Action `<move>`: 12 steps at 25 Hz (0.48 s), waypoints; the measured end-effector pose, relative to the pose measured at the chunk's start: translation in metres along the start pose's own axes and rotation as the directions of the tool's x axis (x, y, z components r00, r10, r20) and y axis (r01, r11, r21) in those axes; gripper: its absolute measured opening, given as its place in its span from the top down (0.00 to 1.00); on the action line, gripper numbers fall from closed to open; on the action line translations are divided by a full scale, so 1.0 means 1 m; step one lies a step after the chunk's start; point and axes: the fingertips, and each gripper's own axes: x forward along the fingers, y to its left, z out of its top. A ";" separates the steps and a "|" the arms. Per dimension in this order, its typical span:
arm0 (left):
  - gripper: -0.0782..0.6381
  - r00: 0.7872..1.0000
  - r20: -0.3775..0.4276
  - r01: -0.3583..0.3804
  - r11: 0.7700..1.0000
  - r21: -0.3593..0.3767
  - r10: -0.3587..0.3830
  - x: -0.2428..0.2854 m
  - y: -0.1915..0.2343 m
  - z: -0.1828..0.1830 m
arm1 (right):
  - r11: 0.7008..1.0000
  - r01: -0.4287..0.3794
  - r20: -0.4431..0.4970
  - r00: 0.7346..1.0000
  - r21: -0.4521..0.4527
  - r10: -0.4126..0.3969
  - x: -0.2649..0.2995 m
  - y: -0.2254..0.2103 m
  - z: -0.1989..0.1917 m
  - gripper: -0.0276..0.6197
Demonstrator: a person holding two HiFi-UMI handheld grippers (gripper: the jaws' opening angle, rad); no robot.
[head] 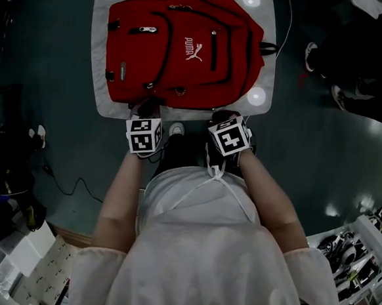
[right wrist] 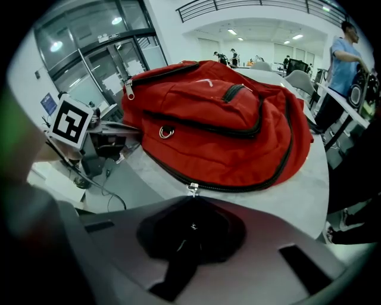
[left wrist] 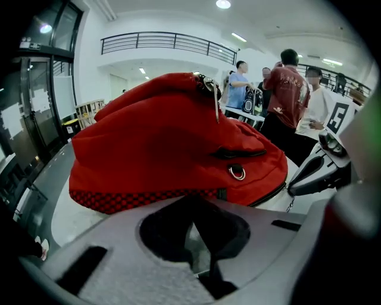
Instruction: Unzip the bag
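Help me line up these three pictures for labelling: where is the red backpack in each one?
Head view: the backpack lies flat at top centre on the white table.
Left gripper view: the backpack fills the middle, with the table at lower left.
Right gripper view: the backpack sits at upper centre, with the table at lower right.
Shared landmark: the white table under it.

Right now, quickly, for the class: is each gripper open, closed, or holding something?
Left gripper: closed, apparently pinching the red backpack at its bottom edge.
Right gripper: closed on the zipper pull.
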 end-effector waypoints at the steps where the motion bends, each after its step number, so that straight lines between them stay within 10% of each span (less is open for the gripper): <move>1: 0.86 1.000 0.001 -0.007 1.000 0.005 0.007 0.000 0.000 0.000 | 1.000 0.001 0.001 1.000 0.004 -0.001 -0.001 -0.004 -0.001 0.91; 12: 0.86 0.998 0.012 -0.060 0.998 0.017 0.059 0.001 0.002 0.000 | 1.000 0.006 -0.011 1.000 0.022 -0.006 -0.014 -0.045 -0.016 0.91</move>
